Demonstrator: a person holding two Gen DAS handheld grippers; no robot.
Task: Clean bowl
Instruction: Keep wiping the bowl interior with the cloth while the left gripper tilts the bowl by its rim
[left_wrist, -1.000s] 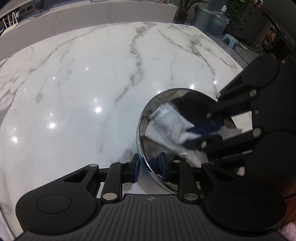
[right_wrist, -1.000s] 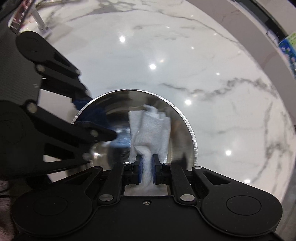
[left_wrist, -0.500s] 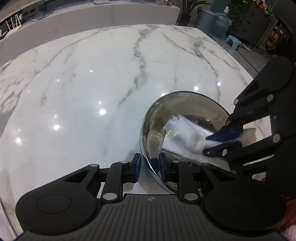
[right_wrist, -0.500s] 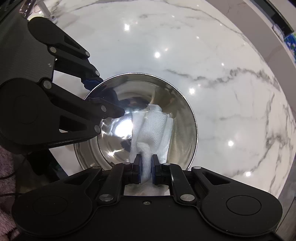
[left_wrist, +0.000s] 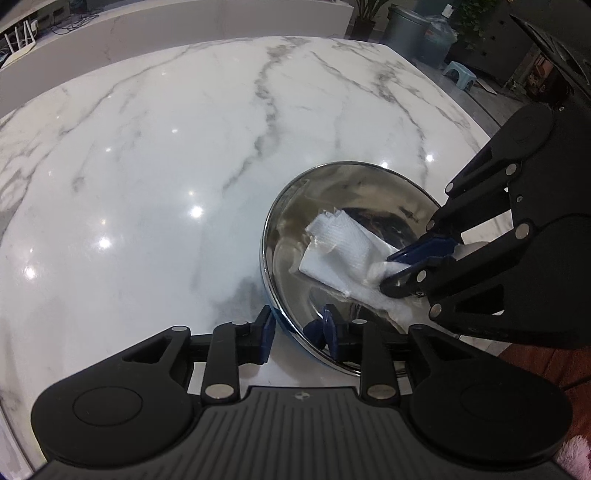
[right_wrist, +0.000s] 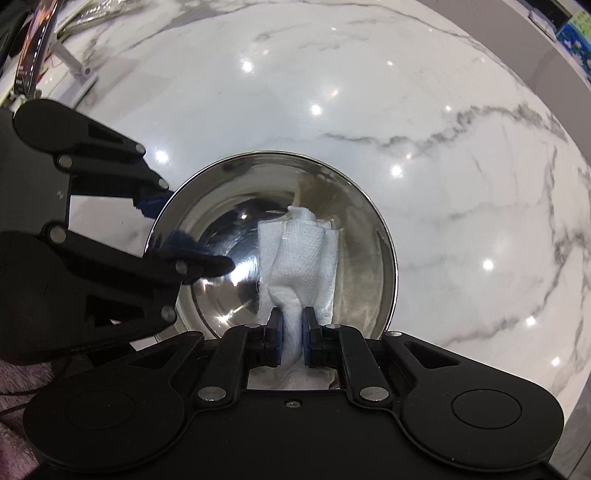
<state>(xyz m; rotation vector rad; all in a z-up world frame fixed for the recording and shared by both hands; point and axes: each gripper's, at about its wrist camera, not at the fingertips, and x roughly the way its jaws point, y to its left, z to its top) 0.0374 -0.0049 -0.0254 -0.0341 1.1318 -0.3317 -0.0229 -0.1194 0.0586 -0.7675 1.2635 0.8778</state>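
A shiny steel bowl (left_wrist: 354, 192) (right_wrist: 362, 225) sits tilted on the white marble table (left_wrist: 166, 166). My left gripper (left_wrist: 297, 326) is shut on the bowl's near rim, one pad inside and one outside; it also shows in the right wrist view (right_wrist: 168, 225). My right gripper (right_wrist: 291, 328) is shut on a folded white paper towel (right_wrist: 299, 258) (left_wrist: 343, 247) and presses it against the inside of the bowl. In the left wrist view the right gripper (left_wrist: 413, 262) reaches into the bowl from the right.
The marble table (right_wrist: 424, 92) spreads wide to the left and far side. Its right edge (left_wrist: 454, 96) is close beyond the bowl, with floor, bins and a small stool (left_wrist: 460, 72) past it. A metal stand (right_wrist: 74, 64) is at the table's far left.
The towel has swept across the bowl's inside, from the left wall toward the middle and right. The bowl has stayed held at its rim, with its tilt shifting slightly.
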